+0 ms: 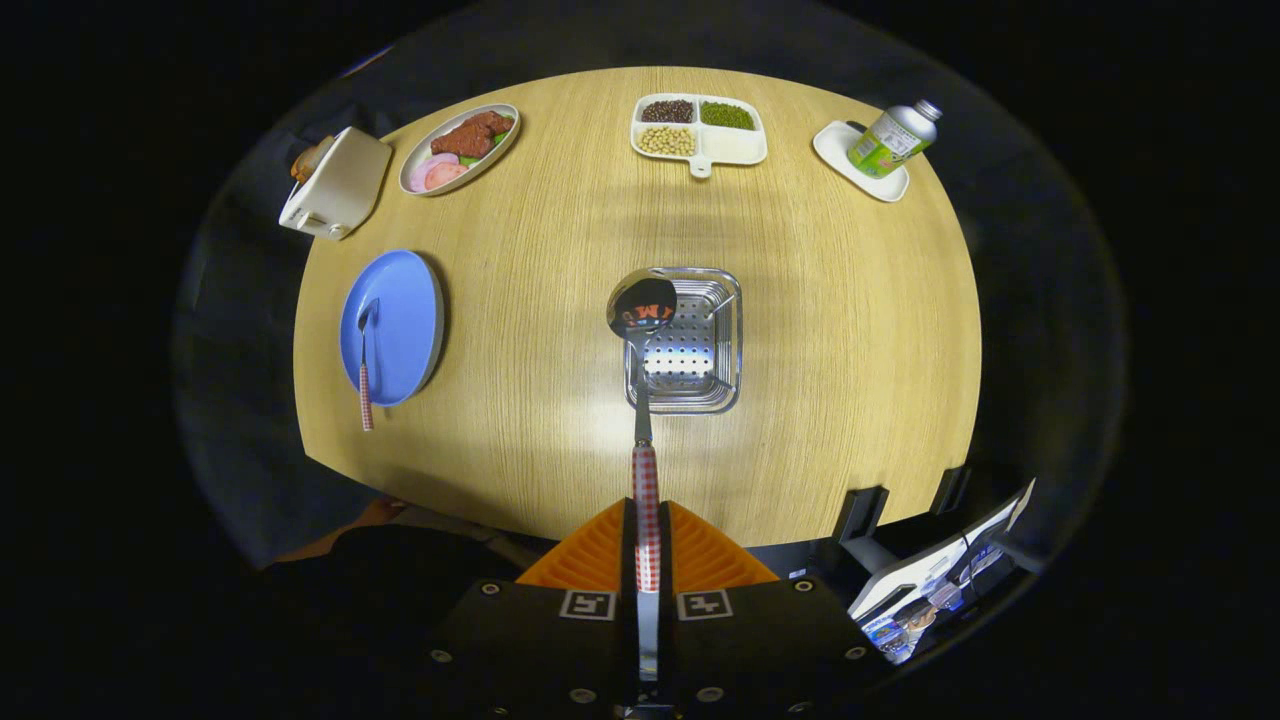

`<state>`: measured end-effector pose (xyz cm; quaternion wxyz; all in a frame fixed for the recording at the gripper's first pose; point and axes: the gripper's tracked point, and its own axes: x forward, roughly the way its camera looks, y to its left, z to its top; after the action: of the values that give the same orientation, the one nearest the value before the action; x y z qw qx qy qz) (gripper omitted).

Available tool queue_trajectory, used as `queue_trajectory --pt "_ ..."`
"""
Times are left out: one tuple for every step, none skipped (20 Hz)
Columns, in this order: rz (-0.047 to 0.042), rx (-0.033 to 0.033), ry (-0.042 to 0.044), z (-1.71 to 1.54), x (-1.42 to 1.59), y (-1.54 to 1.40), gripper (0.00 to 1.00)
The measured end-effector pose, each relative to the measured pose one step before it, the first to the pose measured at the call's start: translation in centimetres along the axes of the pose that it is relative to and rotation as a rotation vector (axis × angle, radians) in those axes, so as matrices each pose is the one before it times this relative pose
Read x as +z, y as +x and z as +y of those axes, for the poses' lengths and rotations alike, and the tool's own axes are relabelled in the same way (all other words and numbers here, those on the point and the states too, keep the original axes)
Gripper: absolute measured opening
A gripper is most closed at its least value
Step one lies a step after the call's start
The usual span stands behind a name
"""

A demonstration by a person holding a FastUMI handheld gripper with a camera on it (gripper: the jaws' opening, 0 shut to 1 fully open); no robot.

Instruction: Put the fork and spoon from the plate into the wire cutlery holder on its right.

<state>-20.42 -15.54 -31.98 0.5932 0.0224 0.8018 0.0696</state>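
So the gripper has its two fingers pinched tight on the spoon, right on its red-and-white checked handle. The handle runs straight out between the fingers and the shiny bowl sits high above the table, over the near-left corner of the holder. The holder is a square metal basket with a perforated bottom, sitting about mid-table, just beyond the fingers. I can't tell if the spoon's bowl is touching its rim or just hanging above it.

The fork is on the plate, a blue round one well off to the left of the holder. The fork's head lies on the plate and its checked handle sticks out over the near rim onto the table.

The table is round, light wood grain, with a bright patch of light around the holder. Along the far edge, left to right: a white toaster with something brownish poking out, an oval dish with meat and pink slices, a white divided tray with dark beans, green peas and pale beans, and a small white dish with a green-labelled bottle lying tilted on it.

Everything past the table is dark. Near the fingers on the right there's some white equipment with cables.
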Motion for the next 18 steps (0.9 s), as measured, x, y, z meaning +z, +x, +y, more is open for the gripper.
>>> queue_trajectory --pt "0.02159 0.00319 -0.00023 -0.403 0.055 0.169 0.08" --pt "0.02354 -0.00337 -0.00473 -0.276 -0.021 0.318 0.08" --pt "0.01834 -0.00083 -0.00695 -0.327 0.115 0.100 0.08" --pt "0.02102 0.00138 -0.00431 -0.310 0.193 -0.005 0.08" --pt "0.02450 0.00621 -0.00852 -0.256 -0.224 0.112 0.08" --pt "0.02854 0.01136 -0.00394 -0.060 -0.008 0.136 0.08" --pt "0.03159 0.01128 0.00613 -0.047 0.082 0.050 0.08" --pt "0.02249 0.00630 0.00223 -0.067 0.118 0.075 0.08" --pt "0.01566 -0.00530 -0.00626 -0.449 0.295 0.008 0.08" --pt "0.01675 -0.00719 0.00113 -0.481 0.365 -0.034 0.08" --pt "0.01195 -0.00271 0.00410 -0.182 0.441 0.106 0.08" --pt "0.01417 0.00505 0.00014 0.078 0.376 -0.091 0.08" --pt "0.01435 0.00519 -0.00236 0.060 0.317 -0.194 0.08" --pt "0.01614 0.00105 -0.00887 -0.051 0.128 -0.099 0.08" --pt "0.01566 0.00114 -0.00368 0.022 0.298 -0.099 0.08" --pt "0.00856 -0.00287 -0.00055 0.064 0.277 0.012 0.08" --pt "0.00825 -0.00456 -0.00151 0.008 0.274 0.061 0.09" --pt "0.00545 -0.00061 0.00101 -0.061 0.289 0.056 0.10"
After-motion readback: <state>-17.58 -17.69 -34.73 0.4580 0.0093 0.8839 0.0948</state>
